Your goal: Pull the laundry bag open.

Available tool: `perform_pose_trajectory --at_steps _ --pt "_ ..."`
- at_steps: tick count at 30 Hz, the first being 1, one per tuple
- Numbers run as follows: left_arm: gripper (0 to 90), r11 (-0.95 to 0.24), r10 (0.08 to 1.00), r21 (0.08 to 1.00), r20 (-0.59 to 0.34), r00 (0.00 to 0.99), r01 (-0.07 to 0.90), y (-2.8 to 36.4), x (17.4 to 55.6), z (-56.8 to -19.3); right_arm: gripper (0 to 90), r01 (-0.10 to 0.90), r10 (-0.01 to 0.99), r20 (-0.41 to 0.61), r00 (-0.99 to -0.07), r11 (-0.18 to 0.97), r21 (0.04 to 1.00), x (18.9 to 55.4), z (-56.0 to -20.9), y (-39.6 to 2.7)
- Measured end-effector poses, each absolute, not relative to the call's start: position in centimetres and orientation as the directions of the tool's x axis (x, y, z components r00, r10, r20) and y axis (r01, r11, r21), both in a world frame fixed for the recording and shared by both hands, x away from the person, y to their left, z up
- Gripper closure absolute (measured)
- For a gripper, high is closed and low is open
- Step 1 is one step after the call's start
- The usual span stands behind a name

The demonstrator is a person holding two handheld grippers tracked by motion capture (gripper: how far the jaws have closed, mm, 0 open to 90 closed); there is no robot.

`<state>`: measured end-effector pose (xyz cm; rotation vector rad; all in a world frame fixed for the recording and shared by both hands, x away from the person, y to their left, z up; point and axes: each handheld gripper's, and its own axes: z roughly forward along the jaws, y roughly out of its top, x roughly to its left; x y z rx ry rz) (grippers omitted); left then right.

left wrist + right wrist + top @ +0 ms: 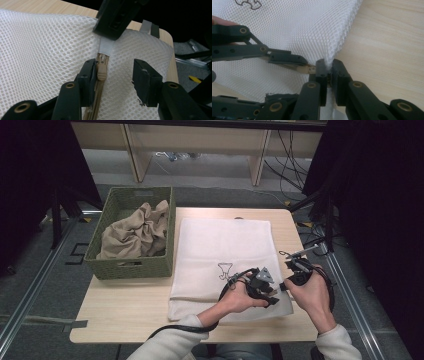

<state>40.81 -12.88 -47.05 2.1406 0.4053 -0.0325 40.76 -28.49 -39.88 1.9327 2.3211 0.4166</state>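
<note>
The white mesh laundry bag (220, 255) lay flat on the wooden table (125, 310), right of the green woven basket (165, 265) that held a crumpled beige cloth (135, 232). I worked at the bag's near right corner.

In the left gripper view I could see what the high view was too far away to show: a beige zipper pull (101, 72) at the end of the zipper, just below a white fabric tab (106, 47). The left gripper (113, 77) had its jaws spread apart, and the pull lay against the inner face of one jaw, while the other jaw stood clear of it on the mesh. I could not tell if that jaw pressed the pull.

In the right gripper view, the right gripper (329, 68) had its jaws pressed together on the corner edge of the bag, with the mesh bunched between them.

From the high view, my left hand (237, 297) reached across from the bottom centre toward the right, and my right hand (312, 292) came in from the lower right. The two grippers met tip to tip at the corner.
</note>
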Motion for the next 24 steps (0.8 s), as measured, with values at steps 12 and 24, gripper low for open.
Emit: perform_pose_trajectory --at_steps 12,24 --pt "58.6 -0.498 0.287 0.796 -0.223 0.932 0.344 -12.42 40.7 -47.1 84.9 0.932 0.966 0.082 -0.246 0.212 0.295 41.07 -40.16 -28.93" --pt "63.3 -0.466 0.289 0.787 -0.296 0.91 0.404 -12.41 40.8 -47.2 84.9 0.93 0.964 0.085 -0.25 0.215 0.299 41.12 -40.23 -29.05"
